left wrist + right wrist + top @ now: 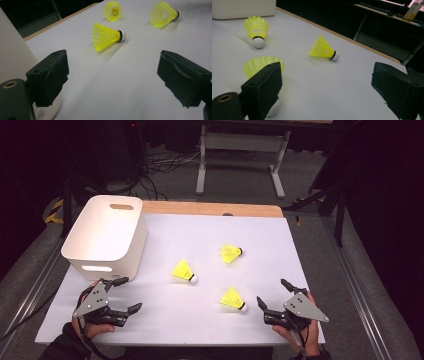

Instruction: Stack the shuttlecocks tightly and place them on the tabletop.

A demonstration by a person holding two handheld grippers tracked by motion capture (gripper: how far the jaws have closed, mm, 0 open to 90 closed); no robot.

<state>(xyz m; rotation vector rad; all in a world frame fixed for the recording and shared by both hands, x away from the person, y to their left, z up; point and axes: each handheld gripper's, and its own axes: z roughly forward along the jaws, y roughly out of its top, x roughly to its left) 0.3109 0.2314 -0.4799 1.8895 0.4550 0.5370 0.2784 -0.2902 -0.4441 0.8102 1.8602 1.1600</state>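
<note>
Both hands sit low at the near edge of the white table (165,320), and nothing is being held. The left gripper (124,294) hovers just in front of the white bin (107,237), jaws spread wide with only bare tabletop between them; in the left gripper view the bin's wall is right beside the left-hand jaw. Over on the other side, the right gripper (272,292) is also wide open and empty, pointing in toward the middle of the table. Three yellow shuttlecocks lie loose on the surface, each on its side. The nearest shuttlecock (233,299) rests just ahead of the right gripper, and in the right gripper view it (259,66) is partly hidden behind the left-hand jaw, its white cork peeking out below, though whether they touch is hard to tell. The middle shuttlecock (184,271) lies nearer the bin, straight ahead of the left gripper in the left gripper view (106,36). The far shuttlecock (231,253) sits farther back, well apart from both grippers.
</note>
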